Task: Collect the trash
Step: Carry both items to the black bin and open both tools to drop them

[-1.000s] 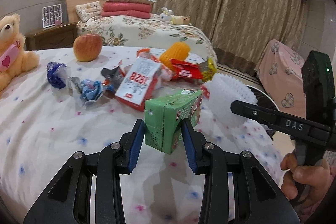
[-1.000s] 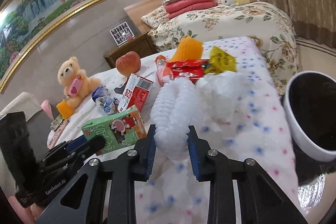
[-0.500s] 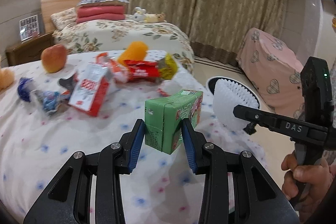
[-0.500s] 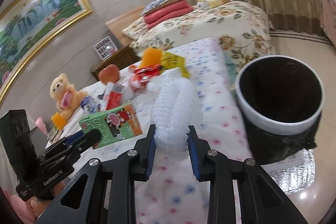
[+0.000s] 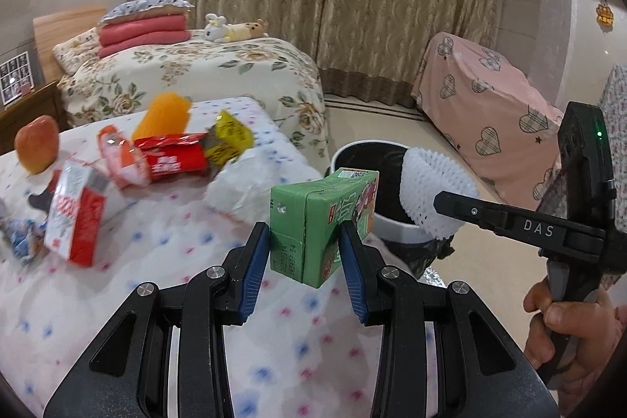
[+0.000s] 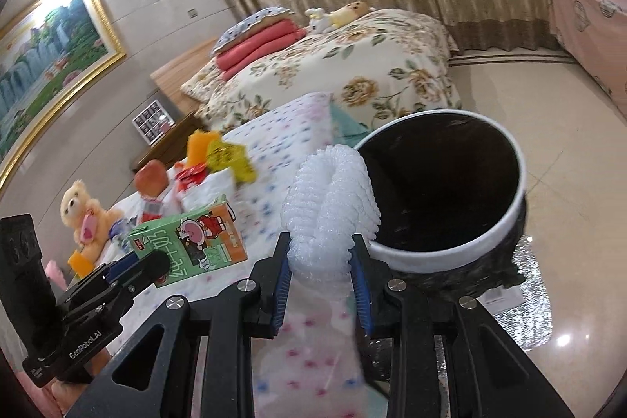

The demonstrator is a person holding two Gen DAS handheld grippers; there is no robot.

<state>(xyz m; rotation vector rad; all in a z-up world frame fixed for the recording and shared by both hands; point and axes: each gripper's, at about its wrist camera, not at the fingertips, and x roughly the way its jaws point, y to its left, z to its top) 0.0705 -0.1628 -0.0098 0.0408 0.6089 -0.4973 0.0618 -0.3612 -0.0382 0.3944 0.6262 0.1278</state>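
Note:
My left gripper (image 5: 305,251) is shut on a green drink carton (image 5: 319,218), held above the bed's near corner; the carton also shows in the right wrist view (image 6: 188,241). My right gripper (image 6: 320,271) is shut on a white foam fruit net (image 6: 329,212), held at the near rim of the white trash bin (image 6: 513,210) with its black liner. In the left wrist view the net (image 5: 431,194) hangs over the bin (image 5: 392,226). More trash lies on the bed: a red-white carton (image 5: 74,214), red wrappers (image 5: 172,155), a yellow packet (image 5: 229,138), a white bag (image 5: 250,183).
An apple (image 5: 37,143) and an orange item (image 5: 164,114) sit on the dotted bedspread (image 5: 164,245). A teddy bear (image 6: 84,218) is at its far end. A floral bed (image 5: 196,73) stands behind, a pink covered piece of furniture (image 5: 490,112) to the right, shiny floor (image 6: 548,96) around the bin.
Both grippers have swung right, from over the bed toward the bin, still holding the carton and the foam net. The net now sits at the bin's rim.

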